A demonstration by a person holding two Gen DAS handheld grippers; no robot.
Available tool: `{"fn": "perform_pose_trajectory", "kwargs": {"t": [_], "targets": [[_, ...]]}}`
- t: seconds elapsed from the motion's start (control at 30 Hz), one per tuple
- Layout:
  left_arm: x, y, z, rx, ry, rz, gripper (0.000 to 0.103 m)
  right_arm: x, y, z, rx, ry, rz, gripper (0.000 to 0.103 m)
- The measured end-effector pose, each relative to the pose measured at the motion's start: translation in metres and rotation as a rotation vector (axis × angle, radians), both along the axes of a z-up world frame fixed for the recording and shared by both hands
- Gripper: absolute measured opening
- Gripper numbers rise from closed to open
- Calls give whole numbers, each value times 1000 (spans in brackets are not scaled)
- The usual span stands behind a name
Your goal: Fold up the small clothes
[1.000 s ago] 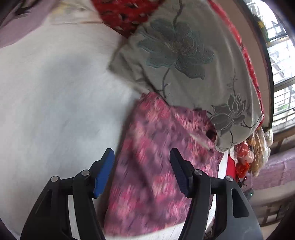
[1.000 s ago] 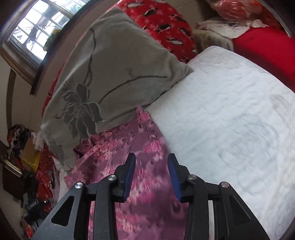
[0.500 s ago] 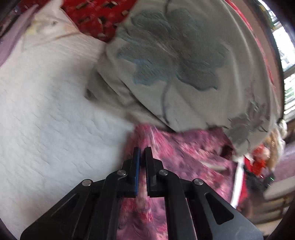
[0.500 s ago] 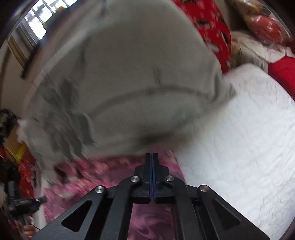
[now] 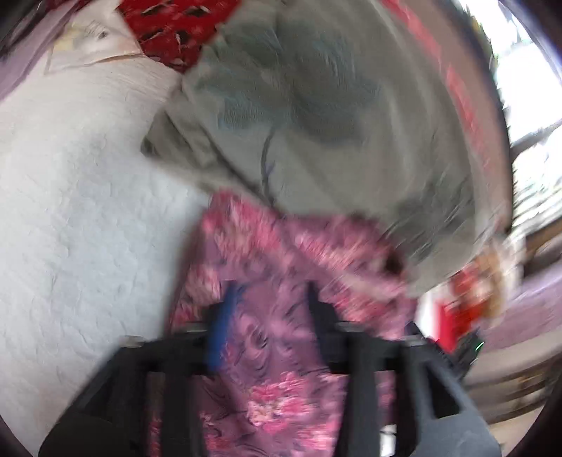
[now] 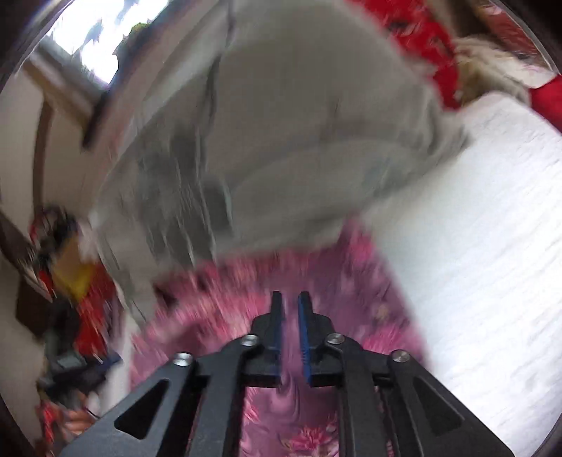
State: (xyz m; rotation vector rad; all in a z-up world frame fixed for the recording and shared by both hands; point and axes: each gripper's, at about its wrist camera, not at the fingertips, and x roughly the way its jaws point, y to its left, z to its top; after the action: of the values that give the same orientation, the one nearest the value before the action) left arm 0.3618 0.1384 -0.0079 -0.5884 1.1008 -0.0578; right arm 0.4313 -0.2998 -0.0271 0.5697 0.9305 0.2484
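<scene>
A pink and purple flowered garment (image 5: 281, 298) lies on the white quilted bed (image 5: 70, 228), with its far edge against a grey pillow. In the left wrist view my left gripper (image 5: 270, 298) hangs over the garment, its jaws opening, with a wide gap and only cloth seen below. In the right wrist view the same garment (image 6: 333, 281) fills the lower middle. My right gripper (image 6: 290, 298) is above it, jaws opening to a narrow gap with nothing pinched between the pads. Both views are blurred by motion.
A big grey pillow with a flower print (image 5: 316, 123) (image 6: 281, 158) lies just beyond the garment. Red bedding (image 5: 175, 24) sits at the back. Bright windows (image 6: 95, 42) and clutter (image 6: 70, 281) are off the bed's side. White quilt (image 6: 474, 228) stretches to the right.
Both grippers snapped shut half a second ago and now stand apart again, the left wide, the right narrow. Both moved closer to the pillow and lower over the garment.
</scene>
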Motion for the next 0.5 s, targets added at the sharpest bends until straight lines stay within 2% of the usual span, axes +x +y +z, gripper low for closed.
{"fn": "perform_pose_trajectory", "kwargs": {"t": [0.03, 0.07, 0.1, 0.13, 0.2, 0.27, 0.3, 0.33, 0.43, 0.5], "targets": [[0, -7, -8, 59, 39, -8, 55, 4, 10, -15, -54, 84, 11, 15], [2, -15, -22, 114, 96, -27, 54, -1, 14, -15, -71, 63, -9, 15], [2, -18, -31, 147, 122, -41, 52, -5, 15, -9, -76, 39, -33, 21], [-2, -19, -29, 157, 95, -41, 52, -9, 18, -2, -75, 47, -45, 22], [-9, -16, -21, 134, 105, -12, 52, -21, 27, 14, -67, 25, -11, 22], [-24, -12, -15, 34, 100, 25, 52, -37, 39, 26, -70, -32, 43, 27], [-34, -10, -12, -3, 90, 37, 52, -47, 45, 28, -77, -48, 72, 39], [-45, -6, -11, -21, 82, 46, 53, -55, 52, 26, -101, -45, 97, 47], [-66, -15, -11, -18, 93, 36, 53, -62, 68, 0, -222, 58, 139, 46], [-82, -18, -5, 2, 85, 16, 53, -72, 63, 12, -227, 24, 120, 46]]}}
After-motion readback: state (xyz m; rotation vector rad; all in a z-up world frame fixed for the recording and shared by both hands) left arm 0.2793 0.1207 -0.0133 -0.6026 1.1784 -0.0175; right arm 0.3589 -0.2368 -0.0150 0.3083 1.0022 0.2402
